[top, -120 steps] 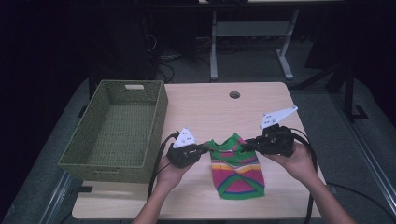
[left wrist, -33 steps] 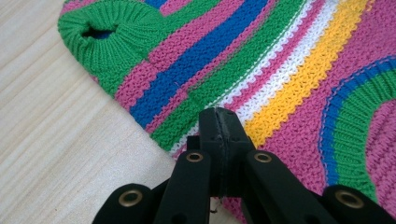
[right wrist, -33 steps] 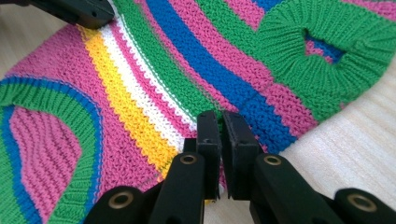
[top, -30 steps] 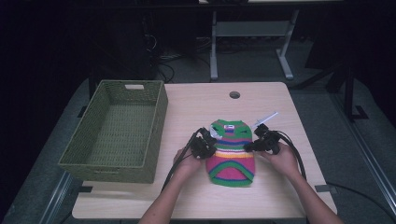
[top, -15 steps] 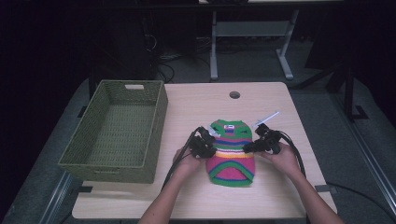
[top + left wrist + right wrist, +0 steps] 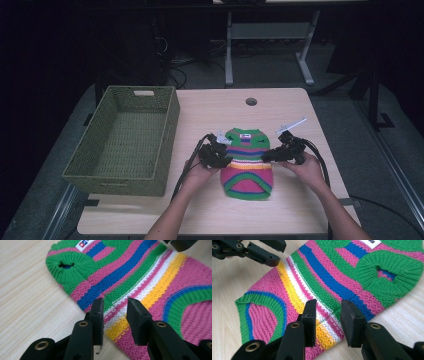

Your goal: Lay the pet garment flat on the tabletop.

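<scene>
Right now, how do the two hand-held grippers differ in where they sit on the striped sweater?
The left hand-held gripper sits at the striped knit sweater's left edge, nearer the green wicker basket; the right hand-held gripper sits at its right edge, toward the table's open side. Both have just been opening, jaws parted over the striped middle band, pads off the knit.

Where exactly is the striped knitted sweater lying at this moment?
In the high view the striped knitted sweater lies flat on the table, right of the green basket, between the left gripper and the right gripper.
</scene>
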